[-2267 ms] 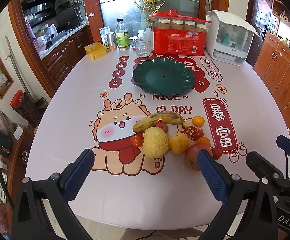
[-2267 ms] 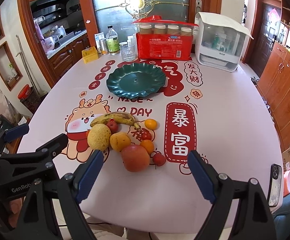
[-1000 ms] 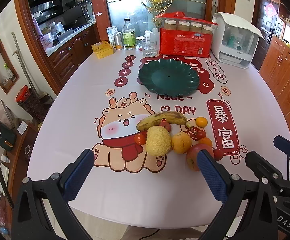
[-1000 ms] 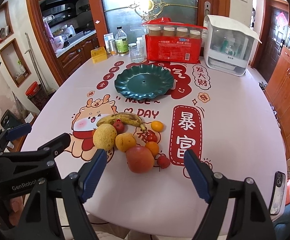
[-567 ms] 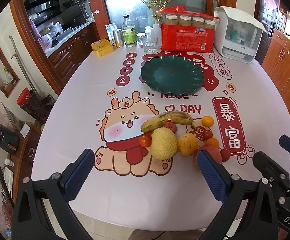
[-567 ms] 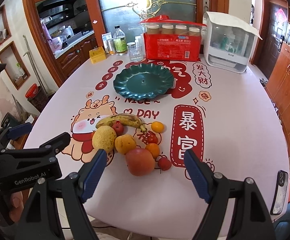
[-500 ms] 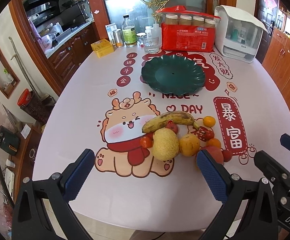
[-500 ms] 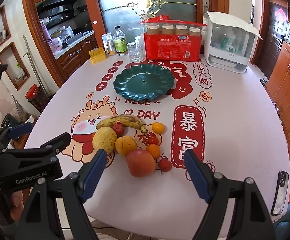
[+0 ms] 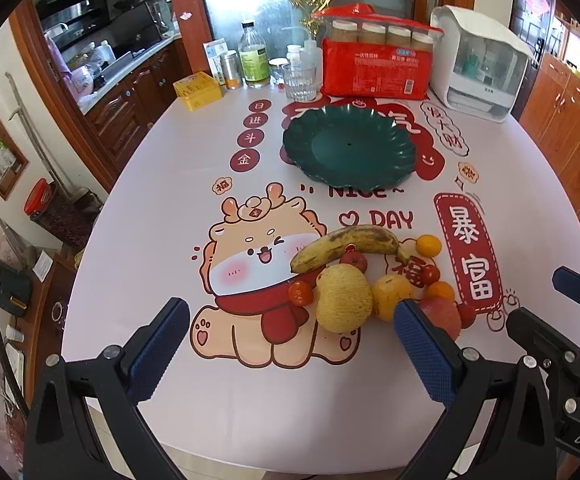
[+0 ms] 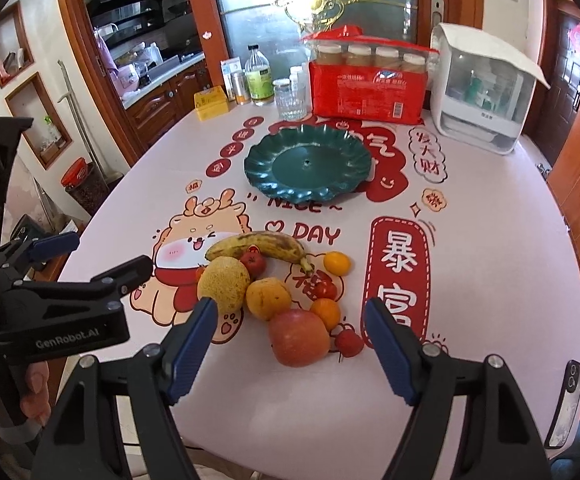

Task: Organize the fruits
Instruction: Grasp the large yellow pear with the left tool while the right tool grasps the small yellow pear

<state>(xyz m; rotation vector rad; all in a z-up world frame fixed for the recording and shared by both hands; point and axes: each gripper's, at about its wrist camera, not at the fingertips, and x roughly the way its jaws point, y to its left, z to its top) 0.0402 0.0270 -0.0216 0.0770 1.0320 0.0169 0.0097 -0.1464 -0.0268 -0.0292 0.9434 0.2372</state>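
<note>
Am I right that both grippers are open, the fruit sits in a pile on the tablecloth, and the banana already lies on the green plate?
Not quite. The banana is still in the fruit pile, and the green plate holds nothing, as the right wrist view shows. Both the left gripper and right gripper are open.

apple point(image 9: 442, 314): in the left wrist view, its near left side hidden behind the left gripper's right finger
phone point(image 10: 566, 404): cut off by the fisheye rim
red pack's label point(image 10: 370, 80): too small to read
</note>
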